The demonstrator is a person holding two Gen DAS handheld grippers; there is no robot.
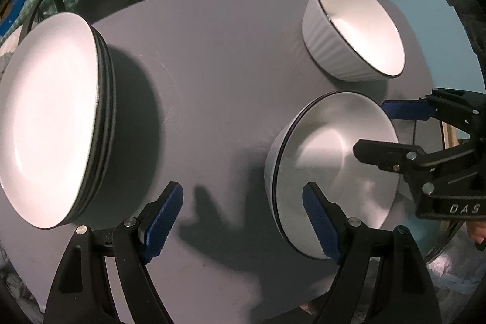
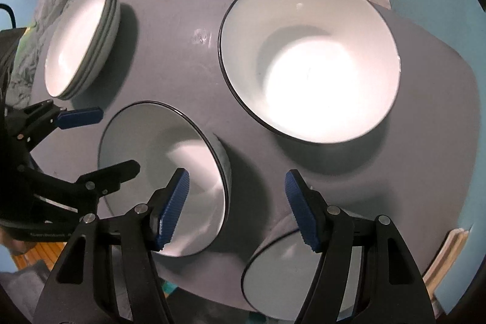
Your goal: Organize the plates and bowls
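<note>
Resting on the grey table, the plate stack sits far left, the big bowl right, the middle bowl between both parted, empty claws: right gripper, left gripper. A third bowl hangs near the edge; I judge a careless reach could knock it off.
</note>
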